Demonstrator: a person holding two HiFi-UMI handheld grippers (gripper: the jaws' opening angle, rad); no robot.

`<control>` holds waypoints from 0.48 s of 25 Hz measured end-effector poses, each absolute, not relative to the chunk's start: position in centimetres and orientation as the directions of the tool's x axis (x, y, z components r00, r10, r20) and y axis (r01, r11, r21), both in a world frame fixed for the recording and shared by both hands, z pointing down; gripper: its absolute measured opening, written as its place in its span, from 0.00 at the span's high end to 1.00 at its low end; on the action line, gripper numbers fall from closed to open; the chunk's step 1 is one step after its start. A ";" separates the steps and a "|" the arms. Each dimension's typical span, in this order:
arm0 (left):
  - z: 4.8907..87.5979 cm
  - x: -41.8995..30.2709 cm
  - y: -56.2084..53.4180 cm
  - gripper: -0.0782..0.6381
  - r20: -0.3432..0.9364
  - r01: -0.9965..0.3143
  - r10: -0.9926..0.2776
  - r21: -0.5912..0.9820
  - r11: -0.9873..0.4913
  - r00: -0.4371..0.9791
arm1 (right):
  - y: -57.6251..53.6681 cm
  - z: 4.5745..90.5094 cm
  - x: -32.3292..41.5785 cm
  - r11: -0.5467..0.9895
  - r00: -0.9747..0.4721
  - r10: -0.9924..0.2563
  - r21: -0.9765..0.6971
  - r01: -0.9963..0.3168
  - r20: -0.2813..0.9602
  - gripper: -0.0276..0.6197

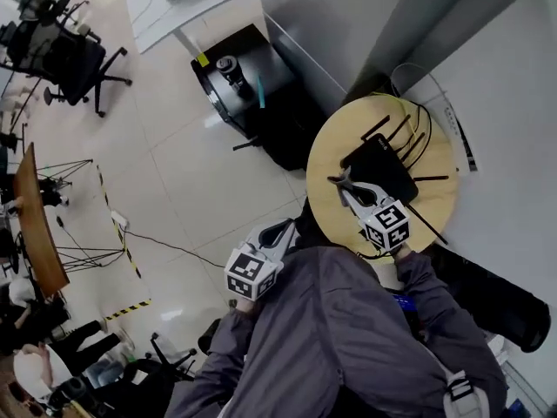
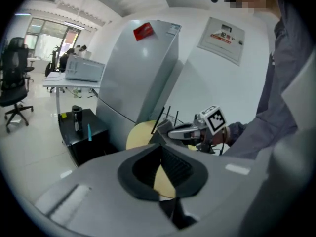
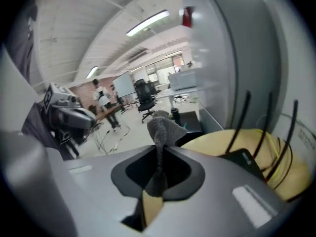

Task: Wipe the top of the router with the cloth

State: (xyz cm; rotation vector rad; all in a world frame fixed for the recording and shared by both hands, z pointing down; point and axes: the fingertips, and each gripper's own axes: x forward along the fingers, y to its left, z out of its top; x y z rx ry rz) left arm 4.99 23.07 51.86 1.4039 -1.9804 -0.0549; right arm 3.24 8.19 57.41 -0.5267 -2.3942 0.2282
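Nearest the head camera, the left gripper (image 1: 285,229) hangs off the table, jaws apparently pressed together on nothing. The right gripper (image 1: 341,181) pinches a grey fleecy cloth (image 3: 163,127) and hovers at the near edge of the flat black rectangular router (image 1: 383,165), which lies on the round yellow table (image 1: 329,146).

Judged step: approach, with wiping not yet begun. Next move: lower the cloth onto the top face and sweep along the long axis, which runs roughly parallel to the white wall (image 1: 509,146). Thin black antennas (image 1: 400,129) line the wall-side edge, so keep clear of them.
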 end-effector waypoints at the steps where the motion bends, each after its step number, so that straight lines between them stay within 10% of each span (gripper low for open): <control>1: 51.8 4.2 22.0 0.89 0.513 -0.827 -0.847 0.411 0.384 -0.138 | 5.9 58.8 2.7 0.919 -0.719 0.374 -0.340 0.201 0.585 0.91; 5: 52.0 2.0 17.3 0.89 0.517 -0.872 -0.856 0.415 0.258 -0.007 | -2.6 64.9 1.2 0.888 -0.730 0.151 -0.415 -0.195 0.666 0.91; 12: 52.0 2.4 11.2 0.89 0.518 -0.896 -0.822 0.444 0.021 0.237 | -8.1 68.2 -0.7 0.807 -0.696 0.000 -0.412 -0.424 0.718 0.91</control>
